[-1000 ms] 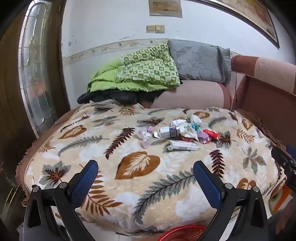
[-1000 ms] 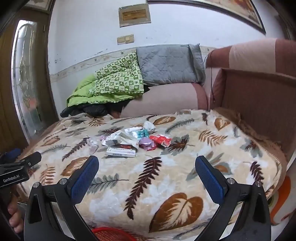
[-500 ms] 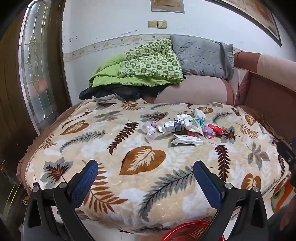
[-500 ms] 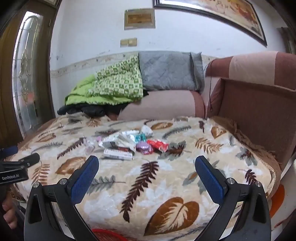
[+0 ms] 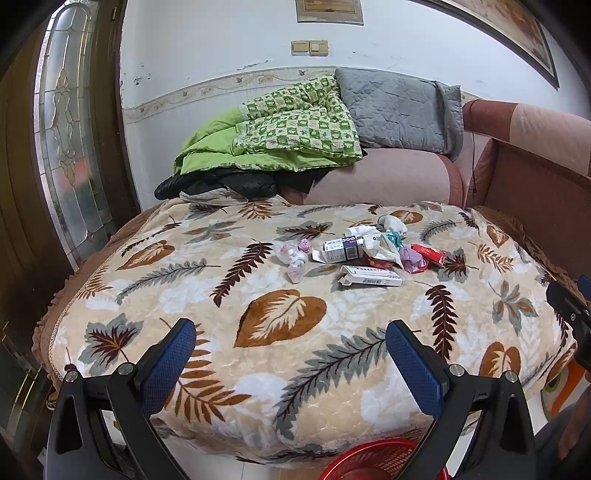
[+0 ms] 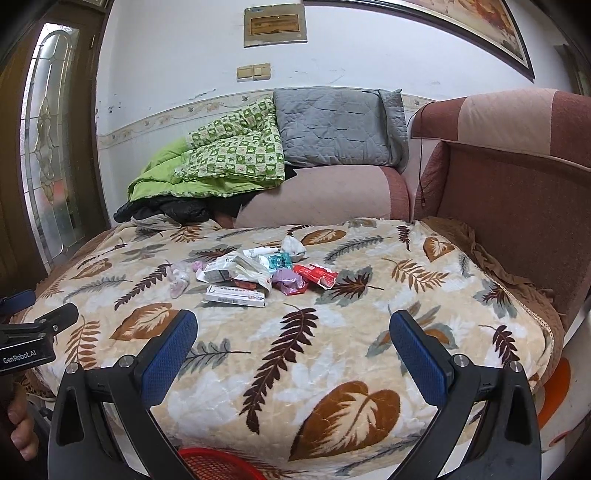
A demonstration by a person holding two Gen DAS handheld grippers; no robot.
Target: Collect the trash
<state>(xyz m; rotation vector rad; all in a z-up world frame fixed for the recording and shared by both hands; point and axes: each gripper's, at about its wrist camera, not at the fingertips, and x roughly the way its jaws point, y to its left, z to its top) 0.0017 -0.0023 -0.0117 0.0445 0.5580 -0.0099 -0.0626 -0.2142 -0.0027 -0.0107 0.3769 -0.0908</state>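
White wall [image 5: 229,40] at twelve o'clock, patterned border strip along it. Pink sofa [image 6: 332,195] below, heaped with green quilt [image 5: 280,133] and grey cushion [image 6: 332,125]. Leaded-glass door [image 5: 70,147] at nine o'clock. Leaf-print blanket [image 6: 332,362] spread across the centre.

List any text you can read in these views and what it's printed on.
"GenRobot.AI": on the left hand-held gripper, seen from the right wrist view.
White carton: printing too small to read.
Red wrapper: print blurred.
Wall plaque: lettering unreadable.
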